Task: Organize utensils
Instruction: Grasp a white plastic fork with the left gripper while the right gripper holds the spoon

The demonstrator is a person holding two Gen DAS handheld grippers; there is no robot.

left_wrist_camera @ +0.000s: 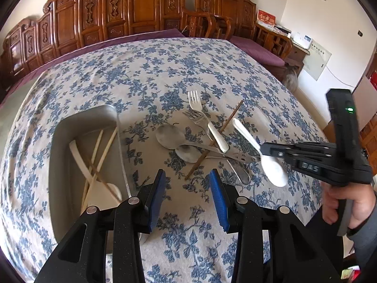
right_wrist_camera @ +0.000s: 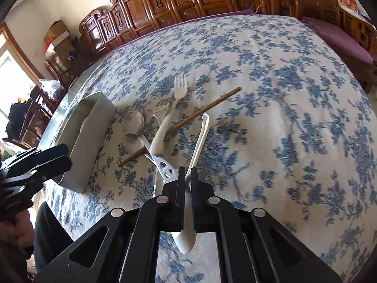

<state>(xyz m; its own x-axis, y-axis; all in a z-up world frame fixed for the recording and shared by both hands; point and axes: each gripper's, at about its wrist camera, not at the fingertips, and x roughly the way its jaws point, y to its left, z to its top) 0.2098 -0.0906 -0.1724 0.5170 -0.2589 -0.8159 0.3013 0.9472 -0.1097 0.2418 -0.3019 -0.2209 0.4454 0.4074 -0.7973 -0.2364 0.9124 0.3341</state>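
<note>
My right gripper (right_wrist_camera: 187, 172) is shut on a white ceramic spoon (right_wrist_camera: 200, 139), held near the neck with its handle pointing away and its bowl under the jaws. In the left wrist view the right gripper (left_wrist_camera: 262, 149) holds that spoon (left_wrist_camera: 274, 172) just above the cloth, right of the pile. My left gripper (left_wrist_camera: 187, 174) is open, nothing between its blue pads, and hovers in front of the pile. The pile holds metal spoons (left_wrist_camera: 168, 136), forks (left_wrist_camera: 196, 103) and a brown chopstick (left_wrist_camera: 212, 143). A grey tray (left_wrist_camera: 70, 153) on the left holds pale chopsticks and a white spoon.
A blue floral cloth (left_wrist_camera: 165, 70) covers the wide table. Carved wooden benches (left_wrist_camera: 141, 7) with purple cushions stand along the far edge. A person's hand (left_wrist_camera: 341, 202) grips the right tool at the table's right side. Boxes and furniture sit far left in the right wrist view.
</note>
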